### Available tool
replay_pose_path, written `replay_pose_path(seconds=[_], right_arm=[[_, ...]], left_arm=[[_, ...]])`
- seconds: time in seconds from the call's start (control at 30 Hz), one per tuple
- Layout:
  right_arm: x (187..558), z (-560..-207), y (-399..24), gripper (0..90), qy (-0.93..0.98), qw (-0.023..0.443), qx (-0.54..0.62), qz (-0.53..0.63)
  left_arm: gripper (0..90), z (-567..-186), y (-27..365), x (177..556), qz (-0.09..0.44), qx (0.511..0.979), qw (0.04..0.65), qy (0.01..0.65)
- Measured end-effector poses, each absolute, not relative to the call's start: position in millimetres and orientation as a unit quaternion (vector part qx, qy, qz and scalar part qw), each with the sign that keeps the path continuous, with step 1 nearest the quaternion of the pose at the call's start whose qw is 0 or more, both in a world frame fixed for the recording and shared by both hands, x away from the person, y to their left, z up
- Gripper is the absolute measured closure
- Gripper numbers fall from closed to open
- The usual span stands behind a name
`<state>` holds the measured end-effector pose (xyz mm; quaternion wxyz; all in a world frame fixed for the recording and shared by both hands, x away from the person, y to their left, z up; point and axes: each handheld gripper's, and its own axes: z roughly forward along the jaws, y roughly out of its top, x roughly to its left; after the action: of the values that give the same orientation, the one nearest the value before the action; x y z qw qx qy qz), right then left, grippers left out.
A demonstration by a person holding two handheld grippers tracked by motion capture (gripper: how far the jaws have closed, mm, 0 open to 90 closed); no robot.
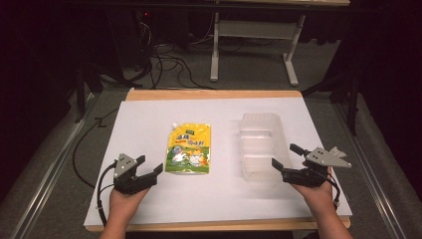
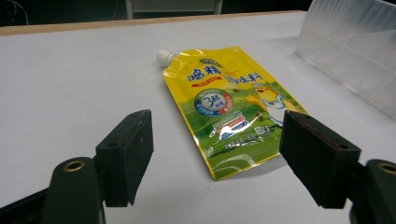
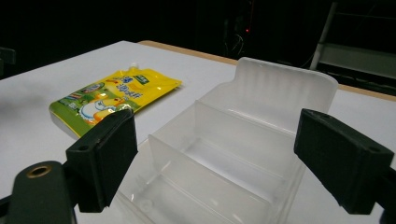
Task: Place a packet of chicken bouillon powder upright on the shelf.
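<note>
The right gripper holds its two black fingers wide apart and empty, just above the near end of a clear plastic divided tray. A yellow-green spouted pouch lies flat beside it on the white table.

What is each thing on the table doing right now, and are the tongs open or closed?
Yellow pouch: lying flat, white cap on, untouched.
Clear plastic box: empty, open on top, dividers inside.
Left tongs: open, holding nothing, near the pouch.
Right tongs: open, holding nothing, at the box's near end.
</note>
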<state>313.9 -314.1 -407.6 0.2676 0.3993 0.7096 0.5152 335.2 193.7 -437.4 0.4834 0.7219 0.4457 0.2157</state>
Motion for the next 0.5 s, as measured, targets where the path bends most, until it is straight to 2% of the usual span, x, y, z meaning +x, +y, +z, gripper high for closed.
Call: replay_pose_path(seconds=[0.3, 0.5], right_arm=[[315.1, -408.9, -317.7, 14.5, 0.705, 0.263, 0.409, 0.516], [315.8, -410.0, -317.8, 15.2, 0.706, 0.26, 0.412, 0.514]], left_arm=[[28.9, -435.9, 190.5, 334.3, 0.221, 0.731, 0.474, 0.437], [33.9, -435.8, 190.9, 335.1, 0.213, 0.733, 0.474, 0.439]])
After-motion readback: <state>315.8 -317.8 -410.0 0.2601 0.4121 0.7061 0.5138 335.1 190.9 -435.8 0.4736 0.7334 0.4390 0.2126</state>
